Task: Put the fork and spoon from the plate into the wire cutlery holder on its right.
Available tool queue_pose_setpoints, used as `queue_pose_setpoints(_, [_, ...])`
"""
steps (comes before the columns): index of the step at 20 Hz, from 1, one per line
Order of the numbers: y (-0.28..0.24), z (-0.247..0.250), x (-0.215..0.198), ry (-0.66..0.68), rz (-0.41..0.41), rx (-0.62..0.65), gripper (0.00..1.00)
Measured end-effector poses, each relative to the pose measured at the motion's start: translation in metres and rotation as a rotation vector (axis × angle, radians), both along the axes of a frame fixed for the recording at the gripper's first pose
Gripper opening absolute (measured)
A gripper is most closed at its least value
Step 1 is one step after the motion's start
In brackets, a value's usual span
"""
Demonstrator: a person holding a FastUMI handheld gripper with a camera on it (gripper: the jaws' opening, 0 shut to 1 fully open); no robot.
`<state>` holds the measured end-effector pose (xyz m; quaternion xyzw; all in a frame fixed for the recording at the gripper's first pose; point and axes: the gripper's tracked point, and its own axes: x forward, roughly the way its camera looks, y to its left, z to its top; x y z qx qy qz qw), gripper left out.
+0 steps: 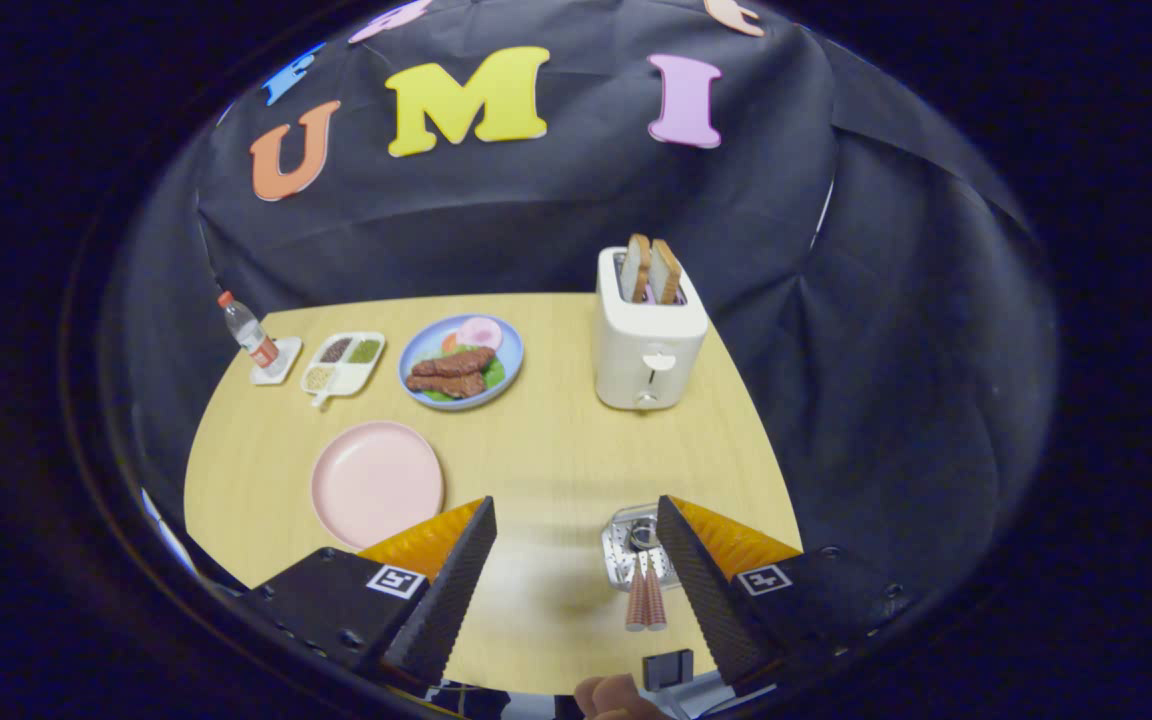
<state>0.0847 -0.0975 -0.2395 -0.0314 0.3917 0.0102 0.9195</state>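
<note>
My claw [571, 575] is held above the near part of the table with its fingers spread wide apart and nothing between them but bare tabletop. Just inside my right finger stands the wire cutlery holder [633, 540], a shiny perforated cup, and two ribbed handles [646, 603] stick out of it toward me, side by side, their long axes running along my fingers. I judge these to be the fork and spoon, already standing in the holder, though their heads are hidden inside it. Beyond my left finger lies the pink plate [377, 483], and I see no cutlery on it. So the holder sits to the right of the plate, close to my right finger, while the plate is further off on the left. The work looks done to me. Further ahead stand a blue plate of food [461, 361], a toaster [647, 330] with two bread slices, a divided condiment dish [342, 361] and a small bottle [248, 330]. The wooden table [556, 450] is ringed by black cloth.
</note>
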Motion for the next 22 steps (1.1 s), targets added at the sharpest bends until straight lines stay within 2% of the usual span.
queue_pose_setpoints(3, [0.037,0.028,-0.011,-0.080,0.042,0.003,0.97])
queue_pose_setpoints(11, [0.114,0.111,-0.030,-0.353,0.034,0.070,0.97])
queue_pose_setpoints(18, [0.142,0.171,-0.062,-0.578,0.035,0.031,0.96])
queue_pose_setpoints(22, [0.154,0.184,-0.078,-0.639,0.043,0.074,0.96])
